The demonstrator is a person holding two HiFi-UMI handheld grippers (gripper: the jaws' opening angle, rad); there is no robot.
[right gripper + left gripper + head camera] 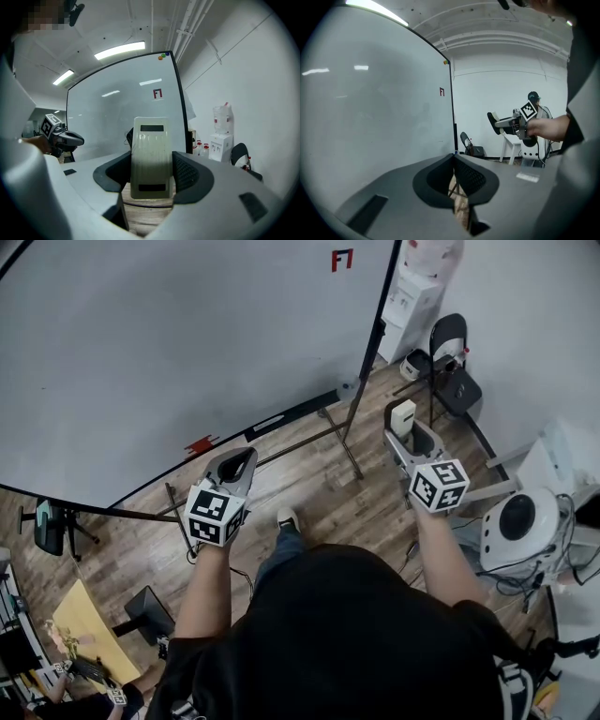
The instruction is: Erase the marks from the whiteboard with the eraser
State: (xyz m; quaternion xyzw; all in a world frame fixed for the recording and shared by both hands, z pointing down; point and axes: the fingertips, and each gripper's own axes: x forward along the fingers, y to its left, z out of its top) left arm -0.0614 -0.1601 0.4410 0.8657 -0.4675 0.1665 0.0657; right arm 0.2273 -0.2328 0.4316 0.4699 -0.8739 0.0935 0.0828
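The whiteboard (169,343) stands on a wheeled frame and fills the upper left of the head view. A small red mark (342,259) sits near its top right corner; the same red mark (157,93) shows in the right gripper view, and the red mark (442,92) in the left gripper view. My right gripper (409,432) is shut on a cream eraser (403,415), held off the board near its right edge. In the right gripper view the eraser (150,157) stands upright between the jaws. My left gripper (234,468) hangs below the board's lower edge, shut and empty (453,161).
A red object (201,444) lies on the board's tray. The stand's legs (323,432) cross the wooden floor. A water dispenser (412,296) and black chair (455,371) stand at the right wall, a white device (520,521) at right, and a yellow table (89,634) at lower left.
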